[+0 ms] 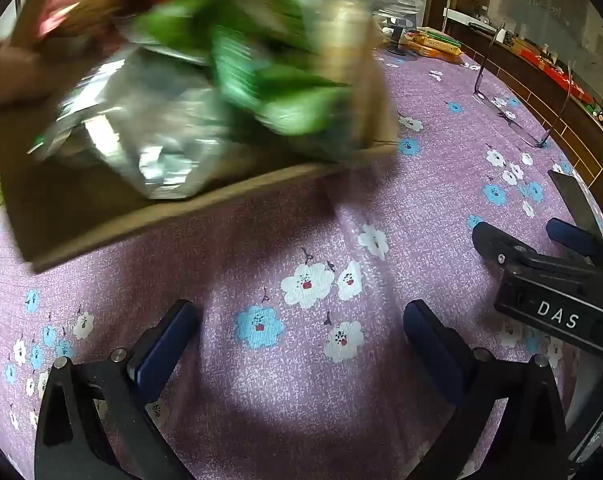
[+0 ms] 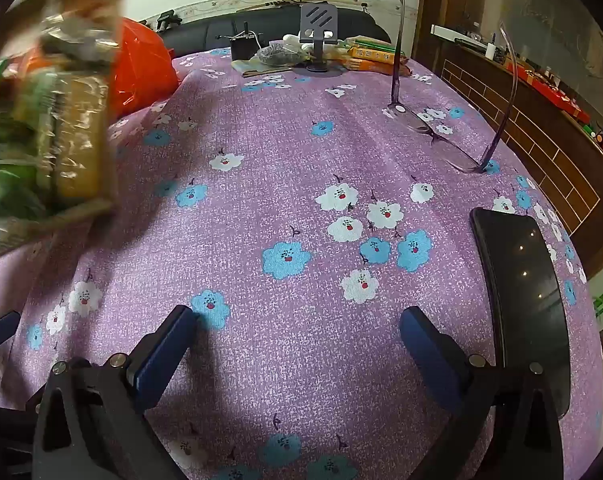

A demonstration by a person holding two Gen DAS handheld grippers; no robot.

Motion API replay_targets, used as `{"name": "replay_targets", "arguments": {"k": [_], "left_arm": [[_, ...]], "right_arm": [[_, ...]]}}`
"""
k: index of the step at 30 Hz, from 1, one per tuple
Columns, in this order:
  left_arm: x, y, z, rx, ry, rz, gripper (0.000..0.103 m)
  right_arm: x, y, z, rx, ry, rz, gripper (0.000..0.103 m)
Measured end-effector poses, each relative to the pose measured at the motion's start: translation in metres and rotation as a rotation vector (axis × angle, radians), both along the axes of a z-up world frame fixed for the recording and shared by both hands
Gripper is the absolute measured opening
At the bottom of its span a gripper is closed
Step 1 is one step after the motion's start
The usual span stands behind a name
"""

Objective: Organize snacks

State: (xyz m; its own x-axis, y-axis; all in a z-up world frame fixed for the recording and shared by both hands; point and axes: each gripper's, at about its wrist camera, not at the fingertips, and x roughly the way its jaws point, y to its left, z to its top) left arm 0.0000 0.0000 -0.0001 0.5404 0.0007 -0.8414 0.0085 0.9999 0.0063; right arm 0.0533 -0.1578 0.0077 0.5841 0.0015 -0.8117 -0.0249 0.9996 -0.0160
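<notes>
- The tabletop (image 2: 285, 152) is the biggest thing before me, spread with a purple cloth printed in white and blue flowers, and it fills both of my wrist views
- A brown cardboard box (image 1: 113, 220) of snacks (image 1: 229, 80) sits at the upper left of my left view, badly blurred; I make out green packets and a silver foil one heaped inside, and a hand (image 1: 9, 76) at its left edge; whether the box rests on the cloth or is lifted I cannot tell
- In my right view the same box shows as a blurred mass at the far left, with an orange plastic bag (image 2: 141, 72) just behind it
- A black phone (image 2: 525, 300) lies flat on the cloth at the right, just beside my right claw
- My left claw (image 1: 301, 328) hangs over bare cloth, its blue pads spread wide apart with nothing between them
- My right claw (image 2: 299, 330) is the same, tilted down at the cloth, pads wide apart and empty; it shows at the right edge of my left view too
- A pair of clear-framed glasses (image 2: 441, 132) rests lenses-down with the arms sticking up, further back on the right
- A small grey phone stand (image 2: 317, 36) stands at the far edge among orange packets
</notes>
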Motion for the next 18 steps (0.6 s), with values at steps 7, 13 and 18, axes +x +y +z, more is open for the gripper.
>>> {"name": "replay_targets", "arguments": {"k": [7, 13, 18], "left_arm": [[-0.0003, -0.0008, -0.0016, 0.0, 0.0, 0.0, 0.103], [-0.0018, -0.0001, -0.0013, 0.0, 0.0, 0.0, 0.103], [-0.0013, -0.0008, -0.0002, 0.0, 0.0, 0.0, 0.103]], "right_arm": [[0.0009, -0.0011, -0.0007, 0.0, 0.001, 0.0, 0.102], [0.0025, -0.0022, -0.0028, 0.004, 0.003, 0.0, 0.102], [0.0042, -0.0034, -0.0052, 0.004, 0.003, 0.0, 0.102]]}}
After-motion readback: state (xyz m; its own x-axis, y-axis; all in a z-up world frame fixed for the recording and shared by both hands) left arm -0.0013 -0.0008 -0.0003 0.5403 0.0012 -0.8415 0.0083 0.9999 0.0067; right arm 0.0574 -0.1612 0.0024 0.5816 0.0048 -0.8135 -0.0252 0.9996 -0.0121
